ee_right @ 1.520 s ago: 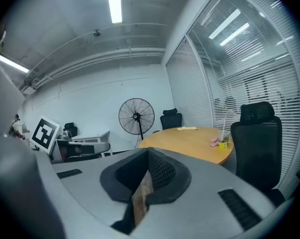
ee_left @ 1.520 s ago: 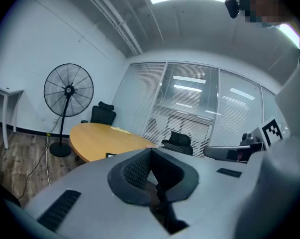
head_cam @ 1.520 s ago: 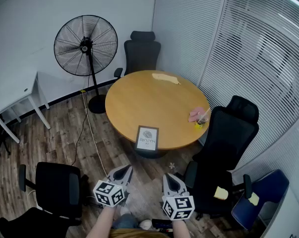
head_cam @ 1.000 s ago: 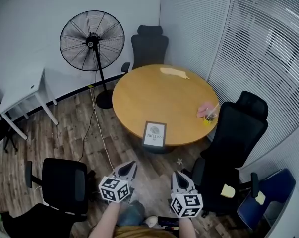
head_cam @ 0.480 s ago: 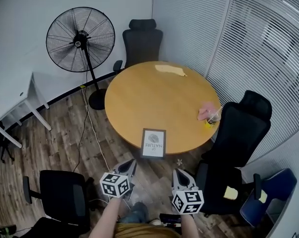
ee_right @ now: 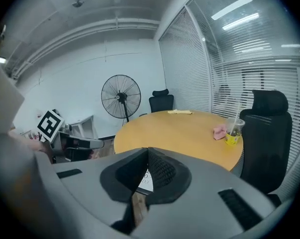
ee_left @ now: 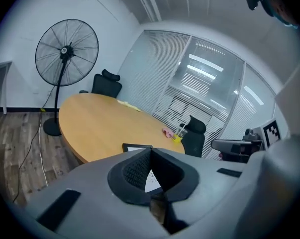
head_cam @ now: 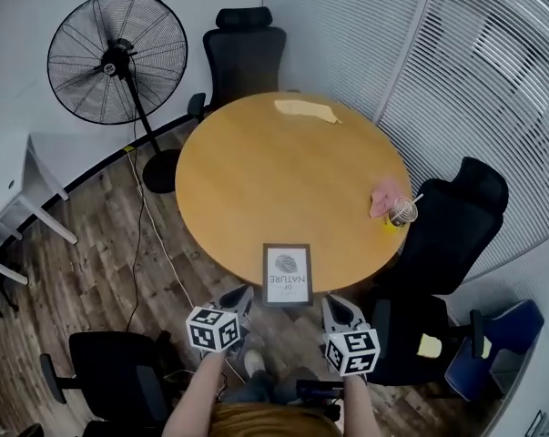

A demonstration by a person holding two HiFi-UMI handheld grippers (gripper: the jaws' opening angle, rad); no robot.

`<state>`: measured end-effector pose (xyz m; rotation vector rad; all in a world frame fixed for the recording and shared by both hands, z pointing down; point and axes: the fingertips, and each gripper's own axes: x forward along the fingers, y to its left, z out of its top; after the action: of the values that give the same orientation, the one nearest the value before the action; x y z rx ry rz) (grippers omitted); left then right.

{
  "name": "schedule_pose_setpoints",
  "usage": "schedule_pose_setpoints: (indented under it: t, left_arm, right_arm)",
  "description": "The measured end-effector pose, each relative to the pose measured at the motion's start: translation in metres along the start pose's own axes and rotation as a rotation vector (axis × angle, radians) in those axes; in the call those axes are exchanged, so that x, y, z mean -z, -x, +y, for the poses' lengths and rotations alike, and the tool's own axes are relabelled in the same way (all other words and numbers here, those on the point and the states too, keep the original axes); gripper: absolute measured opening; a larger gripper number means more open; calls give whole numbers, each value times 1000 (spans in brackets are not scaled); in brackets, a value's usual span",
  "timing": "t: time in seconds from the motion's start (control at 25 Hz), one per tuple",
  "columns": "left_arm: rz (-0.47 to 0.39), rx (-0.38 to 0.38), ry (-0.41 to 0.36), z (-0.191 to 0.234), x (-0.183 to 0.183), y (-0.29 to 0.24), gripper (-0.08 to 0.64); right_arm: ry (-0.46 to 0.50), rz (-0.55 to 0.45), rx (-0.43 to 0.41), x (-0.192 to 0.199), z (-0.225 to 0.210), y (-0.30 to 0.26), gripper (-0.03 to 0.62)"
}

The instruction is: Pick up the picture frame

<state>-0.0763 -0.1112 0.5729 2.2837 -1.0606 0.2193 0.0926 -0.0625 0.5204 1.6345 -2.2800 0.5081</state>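
Note:
The picture frame [head_cam: 287, 274], dark-rimmed with a white printed sheet, lies flat at the near edge of the round wooden table [head_cam: 256, 180]. My left gripper [head_cam: 237, 299] hangs just short of the table edge, left of the frame, jaws shut and empty. My right gripper [head_cam: 337, 309] is level with it, right of the frame, also shut on nothing. In the left gripper view the frame [ee_left: 136, 147] peeks out above my closed left gripper [ee_left: 150, 151]. In the right gripper view a corner of the frame [ee_right: 145, 180] shows beneath my closed right gripper [ee_right: 148, 151].
A plastic cup with a yellow drink and straw [head_cam: 401, 214] and a pink cloth [head_cam: 382, 196] sit at the table's right edge, a yellow cloth [head_cam: 303, 110] at the far side. Black office chairs [head_cam: 447, 235] ring the table; a standing fan [head_cam: 116, 57] is at left.
The table and frame have come closer and lower in the head view as both grippers advanced together toward the table's near edge. Both stay shut.

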Motion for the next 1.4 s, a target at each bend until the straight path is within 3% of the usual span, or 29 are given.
schedule_pose_setpoints:
  t: [0.16,0.44,1.12,1.2,1.4]
  left_arm:
    - [27,23,35,11,2,-15,23]
    - [84,60,70,13,12,-44,23]
    - [214,58,150,35,52,-63,27]
    - [247,83,181,33,61,-65,36]
    - [349,143,269,29,88,-74,148]
  right_arm:
    - [-75,-7,-76,-5,1,-10,12]
    - [-60,98,-8,27,-14,-32,12]
    - [-141,210,-34,67,-26,-59,12]
    - [-146,229,-37,74,-27,-60,12]
    - [-183,249,-41,86,-31,-65,12]
